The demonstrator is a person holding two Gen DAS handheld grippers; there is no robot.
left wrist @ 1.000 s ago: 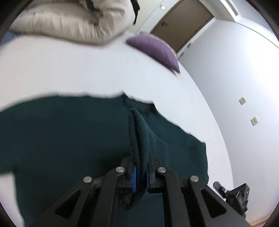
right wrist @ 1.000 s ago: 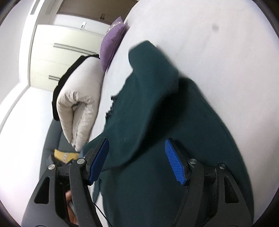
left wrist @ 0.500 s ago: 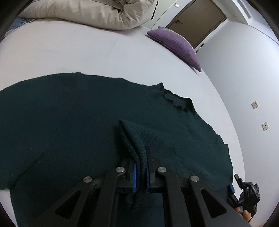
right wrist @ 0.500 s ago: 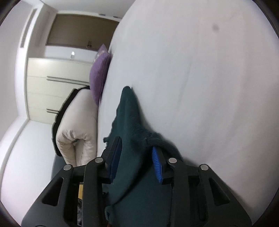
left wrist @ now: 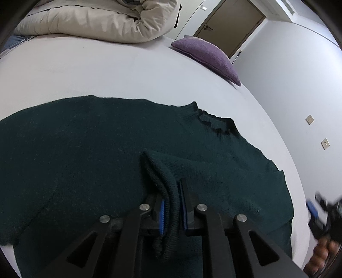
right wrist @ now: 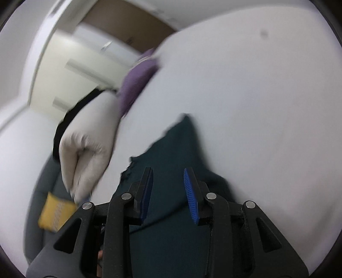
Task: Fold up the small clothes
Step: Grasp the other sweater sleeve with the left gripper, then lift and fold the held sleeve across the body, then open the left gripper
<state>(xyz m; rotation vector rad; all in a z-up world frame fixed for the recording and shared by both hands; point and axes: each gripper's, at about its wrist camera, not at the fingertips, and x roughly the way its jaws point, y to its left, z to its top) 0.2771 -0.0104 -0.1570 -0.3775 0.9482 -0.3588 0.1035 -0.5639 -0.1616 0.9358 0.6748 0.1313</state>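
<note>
A dark green knit sweater (left wrist: 85,149) lies spread flat on the white bed (left wrist: 106,70), its collar (left wrist: 213,124) toward the far right. My left gripper (left wrist: 171,205) is shut on the ribbed cuff of a sleeve (left wrist: 168,192) folded over the sweater's body. My right gripper (right wrist: 168,192) is open and empty above the sweater's edge (right wrist: 177,149); it also shows blurred at the right edge of the left wrist view (left wrist: 320,213).
A rolled beige duvet (left wrist: 102,19) lies at the far side of the bed, with a purple pillow (left wrist: 207,57) to its right. A brown door (left wrist: 230,23) and white walls stand behind. A yellow cushion (right wrist: 55,213) sits on a grey sofa.
My right gripper let go of the sweater, opened and drew back; its view is blurred. My left gripper keeps hold of the cuff, now laid low over the flat sweater.
</note>
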